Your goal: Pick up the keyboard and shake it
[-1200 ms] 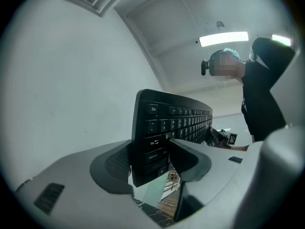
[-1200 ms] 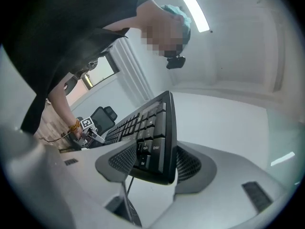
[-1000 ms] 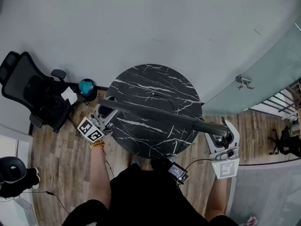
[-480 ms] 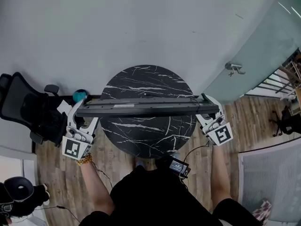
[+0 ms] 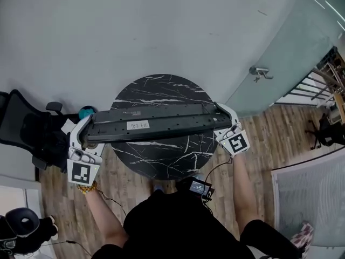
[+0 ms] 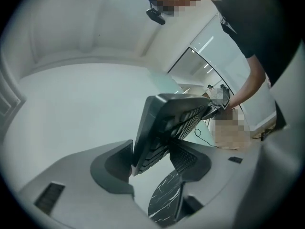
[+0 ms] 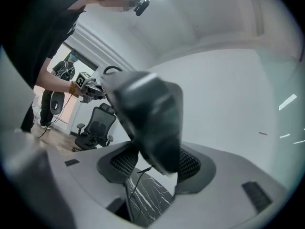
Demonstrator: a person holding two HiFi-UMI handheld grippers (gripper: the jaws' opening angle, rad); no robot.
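The keyboard [image 5: 153,124] is a long, slim slab of black plastic, held in the air across the round table [image 5: 161,161], whose top is black marble with white veins. Its smooth underside faces up and carries a small white label [image 5: 140,124] near the middle; the left gripper view shows rows of dark keys on its other face. The left gripper [image 5: 86,135] has its jaws clenched on the left end, textured grey pads against it. The right gripper [image 5: 222,122] has jaws that have just been closing, grasping the right end between them
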